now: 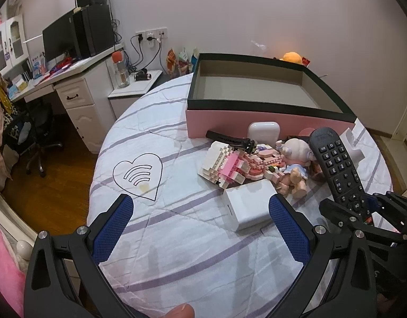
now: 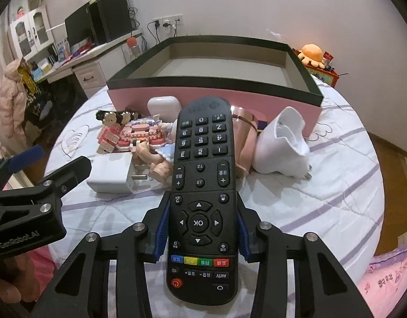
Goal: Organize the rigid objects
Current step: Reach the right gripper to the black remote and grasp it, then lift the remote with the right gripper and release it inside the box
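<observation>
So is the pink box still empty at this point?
Empty as far as visible: the pink box shows bare grey floor in both views; near inside wall hidden. Remote sits in the right gripper.

On the bed lay one black remote control (image 2: 202, 201), one pink open box (image 1: 267, 122), and one white earbud case (image 1: 263, 130). There were also one white charger (image 1: 247, 205), one doll (image 1: 295, 165), one brick model (image 1: 230, 165) and one white sock (image 2: 281, 143).

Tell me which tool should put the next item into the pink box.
Right. The right tool is already clamped on the remote, which points toward the pink box. The left tool is open and holds nothing, hovering over the bedspread near the white charger.
</observation>
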`<state>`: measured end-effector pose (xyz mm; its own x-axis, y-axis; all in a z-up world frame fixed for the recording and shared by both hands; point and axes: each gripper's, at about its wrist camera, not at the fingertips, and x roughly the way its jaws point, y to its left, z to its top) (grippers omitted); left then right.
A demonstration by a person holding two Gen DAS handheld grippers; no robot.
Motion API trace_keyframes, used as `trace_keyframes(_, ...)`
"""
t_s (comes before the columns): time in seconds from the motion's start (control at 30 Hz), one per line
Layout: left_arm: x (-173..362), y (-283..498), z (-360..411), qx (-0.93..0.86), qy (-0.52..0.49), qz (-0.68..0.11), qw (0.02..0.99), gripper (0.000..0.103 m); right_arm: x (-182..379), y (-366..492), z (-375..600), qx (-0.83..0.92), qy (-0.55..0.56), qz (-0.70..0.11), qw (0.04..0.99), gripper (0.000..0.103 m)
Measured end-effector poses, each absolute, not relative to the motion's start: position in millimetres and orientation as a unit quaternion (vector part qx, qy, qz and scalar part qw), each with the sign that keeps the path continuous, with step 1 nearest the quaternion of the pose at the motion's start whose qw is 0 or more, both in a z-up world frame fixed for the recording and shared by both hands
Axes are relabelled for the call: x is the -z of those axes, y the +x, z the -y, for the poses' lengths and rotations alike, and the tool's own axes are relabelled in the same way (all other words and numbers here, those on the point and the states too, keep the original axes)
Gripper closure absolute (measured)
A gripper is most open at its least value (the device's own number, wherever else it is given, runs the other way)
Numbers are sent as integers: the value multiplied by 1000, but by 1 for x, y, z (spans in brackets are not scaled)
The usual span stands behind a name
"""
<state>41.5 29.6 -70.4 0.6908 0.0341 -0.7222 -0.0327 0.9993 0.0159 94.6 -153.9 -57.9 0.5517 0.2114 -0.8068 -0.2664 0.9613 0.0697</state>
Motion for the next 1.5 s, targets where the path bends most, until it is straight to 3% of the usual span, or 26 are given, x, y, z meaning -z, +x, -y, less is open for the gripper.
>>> trace_keyframes(0.5, 43, 36, -15, -10, 15, -384, 923, 0, 28, 86, 167, -144, 11, -433, 890, 64)
trace_keyframes(0.53, 40, 38, -13, -8, 16, -383, 924, 0, 26, 88, 169, -142, 15, -432, 890, 68)
trace_keyframes(0.6, 36, 41, -11, -5, 18, -381, 924, 0, 23, 89, 171, -141, 20, -433, 890, 87)
trace_keyframes(1.2, 37, 68, -9, -2, 22, -394, 919, 0, 43, 115, 161, -153, 1, -473, 868, 87)
trace_keyframes(1.5, 21, 82, -15, -2, 13, -385, 923, 0, 12, 119, 162, -161, 24, -442, 882, 87)
